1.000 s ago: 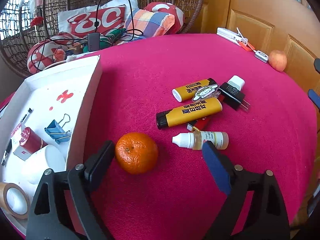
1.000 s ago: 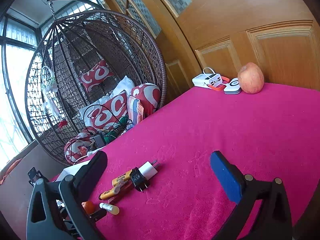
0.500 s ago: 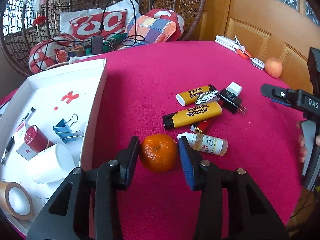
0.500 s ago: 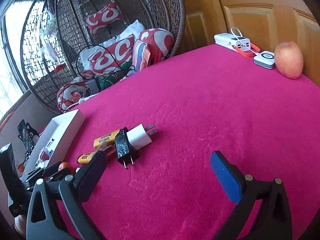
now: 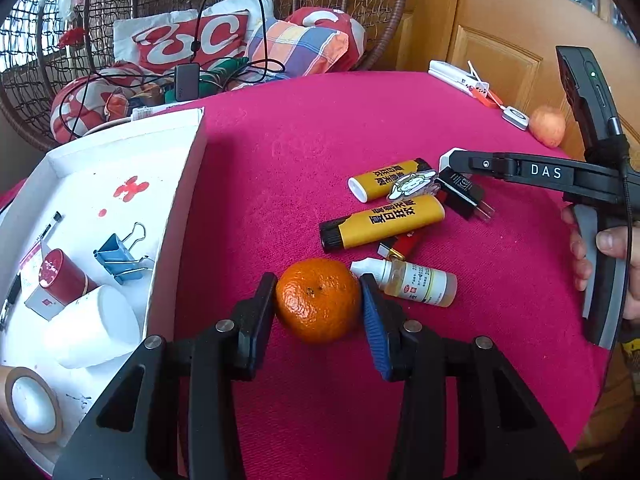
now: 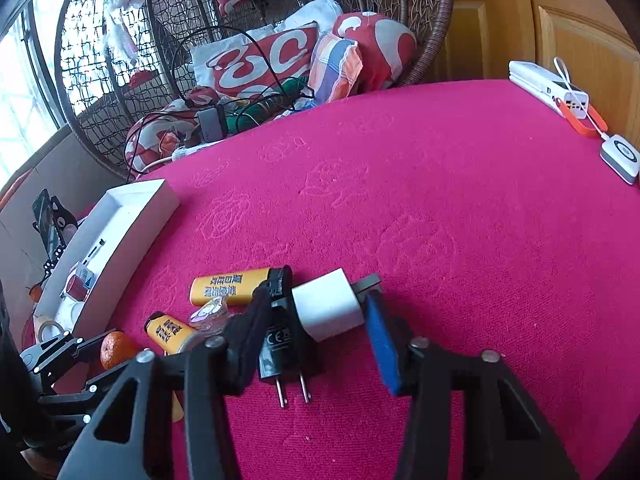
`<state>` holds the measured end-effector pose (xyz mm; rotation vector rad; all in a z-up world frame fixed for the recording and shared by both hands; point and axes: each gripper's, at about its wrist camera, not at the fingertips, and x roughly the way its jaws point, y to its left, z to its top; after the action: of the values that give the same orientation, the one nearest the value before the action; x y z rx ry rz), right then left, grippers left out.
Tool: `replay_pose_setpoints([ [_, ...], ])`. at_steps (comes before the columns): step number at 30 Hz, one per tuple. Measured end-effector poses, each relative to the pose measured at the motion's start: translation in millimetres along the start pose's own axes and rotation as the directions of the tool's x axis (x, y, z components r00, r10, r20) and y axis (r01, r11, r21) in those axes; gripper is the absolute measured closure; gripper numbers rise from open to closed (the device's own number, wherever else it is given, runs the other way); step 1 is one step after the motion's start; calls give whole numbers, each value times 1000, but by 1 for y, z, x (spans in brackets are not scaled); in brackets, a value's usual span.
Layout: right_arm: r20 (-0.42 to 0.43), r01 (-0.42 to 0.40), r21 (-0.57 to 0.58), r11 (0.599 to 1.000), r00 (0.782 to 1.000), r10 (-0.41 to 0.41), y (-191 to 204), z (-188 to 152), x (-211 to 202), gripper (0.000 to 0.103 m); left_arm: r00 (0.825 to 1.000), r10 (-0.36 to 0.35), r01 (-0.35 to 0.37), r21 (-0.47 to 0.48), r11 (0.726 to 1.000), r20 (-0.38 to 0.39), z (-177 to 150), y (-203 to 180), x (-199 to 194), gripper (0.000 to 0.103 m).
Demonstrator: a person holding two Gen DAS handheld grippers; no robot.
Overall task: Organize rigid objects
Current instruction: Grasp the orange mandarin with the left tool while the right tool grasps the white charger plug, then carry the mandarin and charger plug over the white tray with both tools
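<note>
My left gripper is shut on an orange mandarin resting on the pink tablecloth, both pads touching its sides. My right gripper is partly closed around a white plug adapter and a black charger; its blue pad touches the white one. Beside these lie two yellow tubes, a small dropper bottle and a red item. In the left wrist view the right gripper reaches over the chargers.
A white open box at the left holds a blue binder clip, a red cylinder, a white cup and tape. An apple and a white power bank lie at the far edge. A wicker chair stands behind.
My left gripper closed from wide open onto the mandarin. My right gripper swung down over the table and narrowed around the white and black chargers.
</note>
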<state>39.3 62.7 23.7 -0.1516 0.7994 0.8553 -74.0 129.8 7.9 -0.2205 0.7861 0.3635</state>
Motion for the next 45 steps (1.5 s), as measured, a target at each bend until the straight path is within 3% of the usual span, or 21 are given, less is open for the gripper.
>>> replay_pose_setpoints([
  [9,82,-2,41,999,997,-2,-10,-8,-27,75,998,-18,18,2,1000,62,-4,-10,-19,62],
  [13,171,-12,38,999,985,5,-4,-12,-54,75,994,-13,11,20,1000,105,-3,-17,-33,62],
  [25,301,-111,4,994,948,105,25,-9,-113,75,973,-50,56,-20,998,226,5,-15,-82,62],
  [30,322,-141,-47,989,935,149,47,-7,-124,75,964,-56,67,-35,997,260,5,-8,-96,62],
  [45,288,-174,-121,977,936,202,88,-6,-119,75,946,-32,69,-102,992,323,-1,19,-123,62],
])
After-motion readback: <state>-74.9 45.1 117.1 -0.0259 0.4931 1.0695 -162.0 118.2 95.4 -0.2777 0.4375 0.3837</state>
